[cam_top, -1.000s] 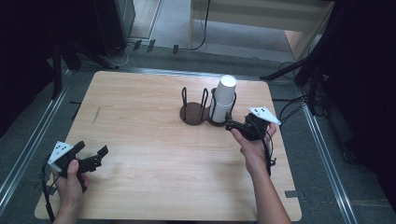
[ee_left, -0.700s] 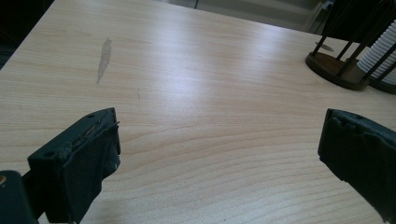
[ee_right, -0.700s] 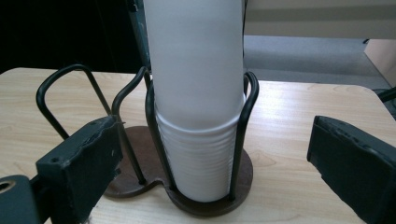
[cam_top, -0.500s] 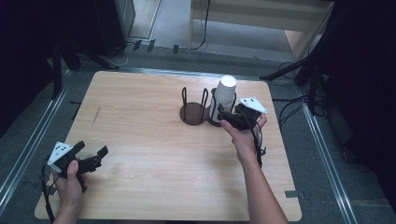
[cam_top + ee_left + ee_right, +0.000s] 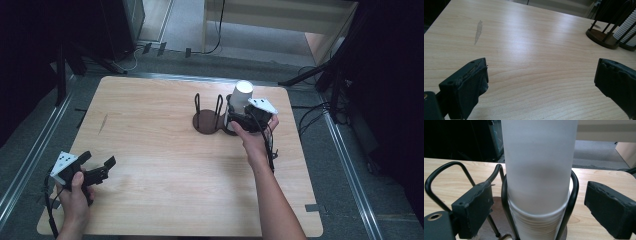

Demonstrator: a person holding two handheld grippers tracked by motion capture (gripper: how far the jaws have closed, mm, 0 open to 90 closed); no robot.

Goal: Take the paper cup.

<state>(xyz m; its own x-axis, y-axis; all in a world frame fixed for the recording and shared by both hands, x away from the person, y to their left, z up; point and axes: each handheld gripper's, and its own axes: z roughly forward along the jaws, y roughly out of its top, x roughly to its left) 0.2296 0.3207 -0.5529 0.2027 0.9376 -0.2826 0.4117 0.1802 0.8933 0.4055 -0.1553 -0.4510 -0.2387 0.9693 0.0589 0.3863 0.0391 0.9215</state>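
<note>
Wooden surface point(image 5: 165, 150) seen from above, dark floor around. Cup stack point(image 5: 539, 177) stood in wire holder point(image 5: 212, 117) near far right edge. Right gripper point(image 5: 539, 212) placed around stack, jaws just closing, pads not yet pressed on it. Left gripper point(image 5: 97, 167) held near left front corner, jaws open, nothing between.

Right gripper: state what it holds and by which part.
Nothing yet. The right gripper has been closing around the cup stack in the wire holder, pads apart from it on both sides.

no readable text, labels or signs
</note>
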